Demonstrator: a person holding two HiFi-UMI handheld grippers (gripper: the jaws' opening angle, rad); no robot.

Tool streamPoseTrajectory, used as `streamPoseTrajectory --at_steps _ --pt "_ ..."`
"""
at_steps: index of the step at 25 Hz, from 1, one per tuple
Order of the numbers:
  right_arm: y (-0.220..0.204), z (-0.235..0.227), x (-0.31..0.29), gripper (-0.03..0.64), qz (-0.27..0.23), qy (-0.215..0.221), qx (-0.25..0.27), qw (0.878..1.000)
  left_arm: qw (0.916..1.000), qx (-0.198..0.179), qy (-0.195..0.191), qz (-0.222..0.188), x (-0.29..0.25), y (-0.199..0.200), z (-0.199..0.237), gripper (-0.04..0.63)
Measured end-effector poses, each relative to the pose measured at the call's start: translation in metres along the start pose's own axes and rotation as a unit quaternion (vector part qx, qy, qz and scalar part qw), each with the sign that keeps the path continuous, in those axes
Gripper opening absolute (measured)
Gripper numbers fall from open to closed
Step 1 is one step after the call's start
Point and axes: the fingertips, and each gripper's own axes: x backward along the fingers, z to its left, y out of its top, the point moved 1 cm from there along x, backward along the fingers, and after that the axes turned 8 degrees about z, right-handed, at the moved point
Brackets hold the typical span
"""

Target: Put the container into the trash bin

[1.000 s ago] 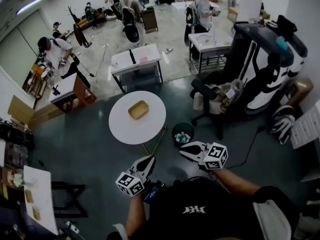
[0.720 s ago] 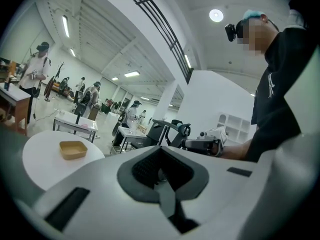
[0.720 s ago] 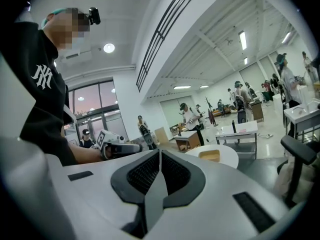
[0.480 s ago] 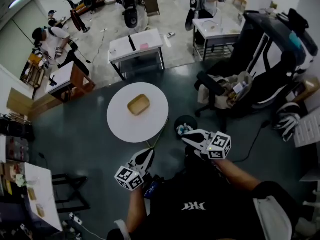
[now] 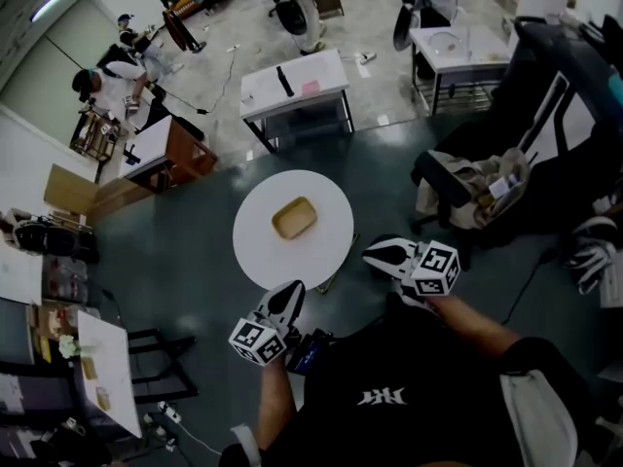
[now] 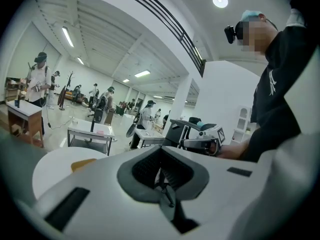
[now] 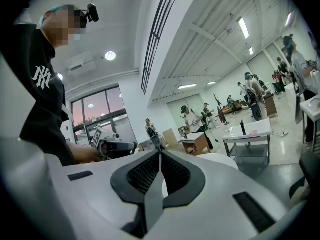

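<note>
A tan shallow container (image 5: 294,218) lies in the middle of a round white table (image 5: 261,256). My left gripper (image 5: 289,297) is shut and empty, its tips at the table's near edge. My right gripper (image 5: 376,253) is also shut and empty, just right of the table, and it covers most of the dark trash bin on the floor there. In the left gripper view the shut left gripper (image 6: 161,149) points over the table (image 6: 55,165) with the container (image 6: 82,163) beyond it. In the right gripper view the right gripper (image 7: 160,152) is shut, and the left gripper (image 7: 113,145) shows ahead.
A black office chair (image 5: 477,188) heaped with clothes stands to the right. A rectangular white table (image 5: 297,84) and a wooden desk (image 5: 165,154) stand behind the round table. Several people work farther back. A narrow white table (image 5: 109,377) stands at lower left.
Both grippers have moved forward toward the round table, which now sits closer below me. The trash bin, plain to see before, is now mostly behind the right gripper. Both stay shut.
</note>
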Motion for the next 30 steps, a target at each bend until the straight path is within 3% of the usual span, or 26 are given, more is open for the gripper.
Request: streamPoseTrajectory --at_steps 8,14,17,22,30 --pt "0.011 -0.036 -0.031 0.040 0.018 0.054 0.000 0.998 0.9987 0.004 0.050 -0.011 -0.010 0.022 0.038 0.003" --pt "0.011 -0.057 -0.066 0.040 0.029 0.062 -0.023 0.997 0.9980 0.011 0.061 0.004 -0.010 0.043 0.075 0.003" --pt "0.009 -0.077 -0.089 0.040 0.042 0.046 -0.031 0.998 0.9978 0.022 0.062 0.003 -0.017 0.049 0.118 0.003" --pt "0.016 -0.125 -0.124 0.041 0.045 -0.025 -0.047 0.998 0.9982 0.055 0.022 0.012 -0.039 0.039 0.192 0.003" --pt "0.040 -0.179 -0.183 0.042 0.074 -0.093 -0.041 0.992 0.9964 0.062 -0.017 0.054 -0.072 0.038 0.277 0.003"
